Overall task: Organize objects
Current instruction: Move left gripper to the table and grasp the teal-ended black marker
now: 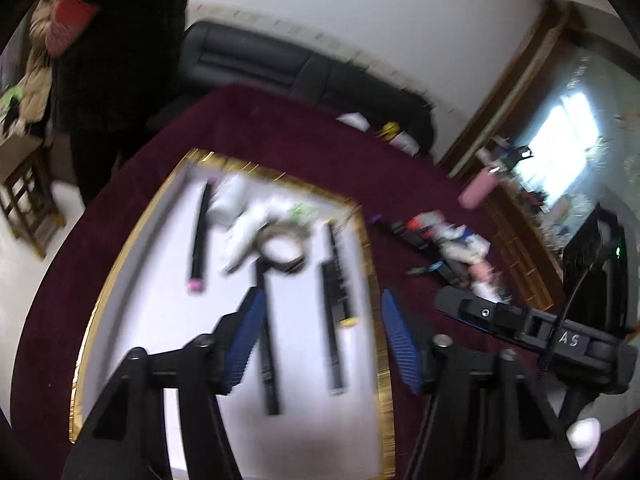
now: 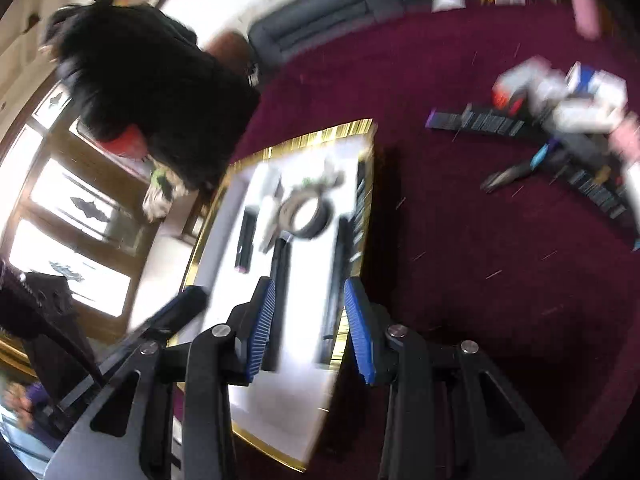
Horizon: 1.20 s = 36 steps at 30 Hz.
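A white tray with a gold rim lies on a dark red tablecloth. It holds several long black boxes, a black stick with pink ends, white packets and a tape roll. My left gripper hangs open and empty above the tray. My right gripper is open and empty over the tray's right edge; its body also shows in the left wrist view. Both views are blurred.
A loose pile of boxes and small items lies on the cloth right of the tray. A pink bottle and small items stand further back. A dark sofa and a person in black are beyond the table.
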Motion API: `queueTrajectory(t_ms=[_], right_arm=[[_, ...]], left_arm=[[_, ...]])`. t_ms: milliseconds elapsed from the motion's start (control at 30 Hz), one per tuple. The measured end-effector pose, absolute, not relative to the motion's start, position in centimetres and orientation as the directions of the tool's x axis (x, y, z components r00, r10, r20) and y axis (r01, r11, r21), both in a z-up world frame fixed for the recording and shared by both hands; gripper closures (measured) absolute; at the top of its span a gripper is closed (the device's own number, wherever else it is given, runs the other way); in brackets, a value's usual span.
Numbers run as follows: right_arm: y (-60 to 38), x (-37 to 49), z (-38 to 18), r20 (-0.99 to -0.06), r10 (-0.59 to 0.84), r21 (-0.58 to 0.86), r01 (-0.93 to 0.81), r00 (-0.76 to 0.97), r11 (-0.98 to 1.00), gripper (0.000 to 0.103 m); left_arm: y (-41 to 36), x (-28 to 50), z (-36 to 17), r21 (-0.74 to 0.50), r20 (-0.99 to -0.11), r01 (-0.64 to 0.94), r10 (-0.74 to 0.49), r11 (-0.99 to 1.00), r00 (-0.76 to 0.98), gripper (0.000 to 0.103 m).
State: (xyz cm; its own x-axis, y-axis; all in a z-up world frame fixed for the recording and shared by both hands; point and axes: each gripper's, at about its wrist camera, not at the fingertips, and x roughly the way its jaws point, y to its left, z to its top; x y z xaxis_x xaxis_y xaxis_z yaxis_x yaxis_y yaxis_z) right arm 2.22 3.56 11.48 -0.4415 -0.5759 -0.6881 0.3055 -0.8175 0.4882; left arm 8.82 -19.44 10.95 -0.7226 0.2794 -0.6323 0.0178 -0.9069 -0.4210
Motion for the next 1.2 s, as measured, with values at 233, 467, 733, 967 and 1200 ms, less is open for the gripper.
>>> queueTrajectory(t_ms=[233,467,733,967,1200], right_arm=[[14.5,6.1,16.6,-0.515,-0.346,0.335,0.187,-0.784,-0.923,0.02],[24.3,4.5,13.0,-0.611,-0.297,0.436,0.002,-0.733,-0.9,0.02],[28.8,5.1,10.9,-0.632,-0.304,0.465,-0.035,-0.712,-0.885,0.02],[30.8,5.0,10.3,-0.612,-0.324,0.49,-0.024,-0.721,-0.871,0.02],[31.7,4.5,9.1,-0.608,-0.352,0.525,-0.027,-0.711,-0.851,0.02]], left_arm=[[-13.1,6.0,12.2,-0.48,-0.626,-0.138,0.449,-0.866,-0.637,0.047],[-3.6,0.5,9.9,-0.369,-0.721,-0.172,0.398,-0.913,-0.567,0.047],[5.4,-6.4,4.4,-0.24,-0.842,-0.08,0.248,-0.968,-0.48,0.047],[8.5,-9.2,1.6,-0.154,-0.88,-0.005,0.139,-0.988,-0.454,0.047],[11.2,-10.0,1.9,-0.066,-0.875,0.0,0.058,-0.998,-0.481,0.046]])
